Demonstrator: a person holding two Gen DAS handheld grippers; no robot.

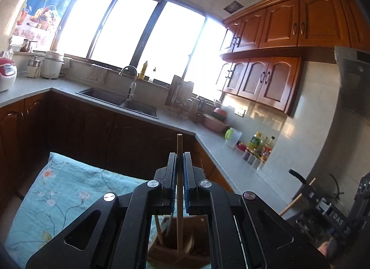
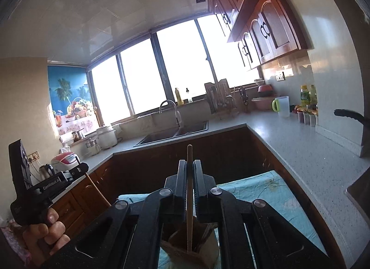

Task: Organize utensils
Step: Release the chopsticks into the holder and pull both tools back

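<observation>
Two chopsticks, pale, slender wood, each held upright.
Left gripper [image 1: 180, 165] pinches one chopstick [image 1: 179, 151]; right gripper [image 2: 190, 171] pinches the other chopstick [image 2: 189, 155], above a wooden holder [image 2: 192, 256].

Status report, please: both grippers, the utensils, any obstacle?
Left gripper shut on chopstick. Right gripper shut on wooden utensil. Both above wooden holder on blue cloth. Nothing in the way.

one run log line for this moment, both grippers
left gripper: shut on chopstick | right gripper: shut on wooden utensil | both above wooden holder on floral cloth
</observation>
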